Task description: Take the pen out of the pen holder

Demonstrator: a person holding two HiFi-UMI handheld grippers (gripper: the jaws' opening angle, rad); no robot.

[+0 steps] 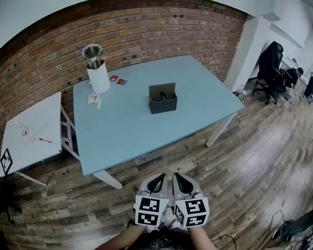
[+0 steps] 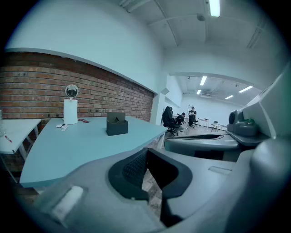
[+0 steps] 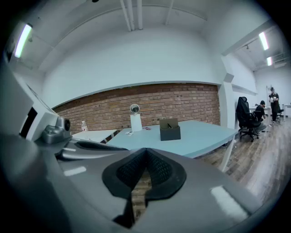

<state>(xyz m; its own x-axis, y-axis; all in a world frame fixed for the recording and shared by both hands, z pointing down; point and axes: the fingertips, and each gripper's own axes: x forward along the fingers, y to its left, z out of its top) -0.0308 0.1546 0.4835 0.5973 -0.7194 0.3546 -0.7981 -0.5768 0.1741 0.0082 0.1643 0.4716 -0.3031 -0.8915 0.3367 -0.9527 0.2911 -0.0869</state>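
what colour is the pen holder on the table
Dark grey. The pen holder stands on a light blue table and shows best in the head view.

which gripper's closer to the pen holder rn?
Left, barely. The left gripper and right gripper sit side by side over the floor, well short of the table; the left lines up almost straight with the pen holder, the right is offset to its right.

Blue table (image 1: 125,133), dark grey pen holder (image 1: 163,102), red brick wall (image 1: 149,29), black-and-white squares on my left gripper (image 1: 158,180) and right gripper (image 1: 180,181)
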